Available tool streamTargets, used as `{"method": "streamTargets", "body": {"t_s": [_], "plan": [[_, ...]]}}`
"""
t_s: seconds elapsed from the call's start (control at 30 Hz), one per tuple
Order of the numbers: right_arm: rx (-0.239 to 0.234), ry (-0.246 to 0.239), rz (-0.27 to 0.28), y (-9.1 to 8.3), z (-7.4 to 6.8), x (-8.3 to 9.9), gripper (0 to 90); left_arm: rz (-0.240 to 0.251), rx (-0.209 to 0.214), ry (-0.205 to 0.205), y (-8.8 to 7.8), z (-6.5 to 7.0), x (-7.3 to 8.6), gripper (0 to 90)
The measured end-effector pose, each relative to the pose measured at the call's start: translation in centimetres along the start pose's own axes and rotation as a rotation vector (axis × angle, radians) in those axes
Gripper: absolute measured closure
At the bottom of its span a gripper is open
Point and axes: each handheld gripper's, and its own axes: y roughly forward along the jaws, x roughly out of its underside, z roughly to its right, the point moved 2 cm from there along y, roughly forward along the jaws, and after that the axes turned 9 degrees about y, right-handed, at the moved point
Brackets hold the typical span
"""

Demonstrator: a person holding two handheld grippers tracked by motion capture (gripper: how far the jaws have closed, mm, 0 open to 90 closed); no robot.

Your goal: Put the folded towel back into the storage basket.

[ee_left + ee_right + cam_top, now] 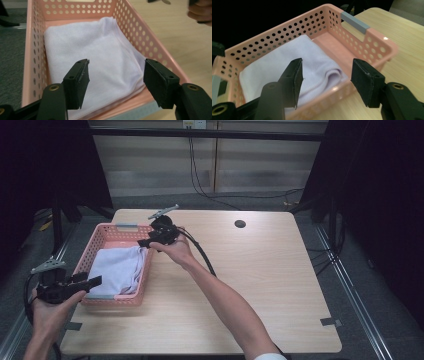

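Observation:
A pink perforated basket (118,301) stands on the left part of the wooden table (270,270). A folded pale lavender cloth (117,268) lies inside it. My left gripper (92,281) hovers at the basket's near left corner, jaws open and empty. In the left gripper view, the open jaws of the left gripper (116,62) frame the cloth (100,47) and the basket's near wall (135,22). My right gripper (142,242) is at the basket's far right rim, also open. In the right gripper view, the right gripper (327,61) stands apart from the cloth (274,62) in the basket (287,32).
The basket has grey handle strips (354,22) on its short ends. A cable (202,255) trails from the right gripper across the table. A round hole (240,224) sits near the table's far edge. Tape (331,322) marks the near right corner.

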Motion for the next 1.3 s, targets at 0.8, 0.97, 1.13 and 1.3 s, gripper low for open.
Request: {"method": "streamTargets", "body": {"t_s": [0.8,0.97,1.13,1.3], "plan": [[0.105,0.008,0.075,-21.2,3.8,14.1,40.8,-0.018,0.209,0.168,8.9,14.9,-2.3,27.6],[0.150,0.045,0.076,-25.0,4.0,18.1,40.0,-0.078,0.263,0.244,10.0,18.1,-0.9,30.5],[0.213,0.089,0.046,-28.2,3.9,22.8,38.8,-0.084,0.255,0.203,10.1,19.3,1.3,29.1],[0.255,0.151,0.075,-29.9,5.1,25.5,34.7,-0.092,0.235,0.194,10.0,19.0,2.8,30.0]]}}
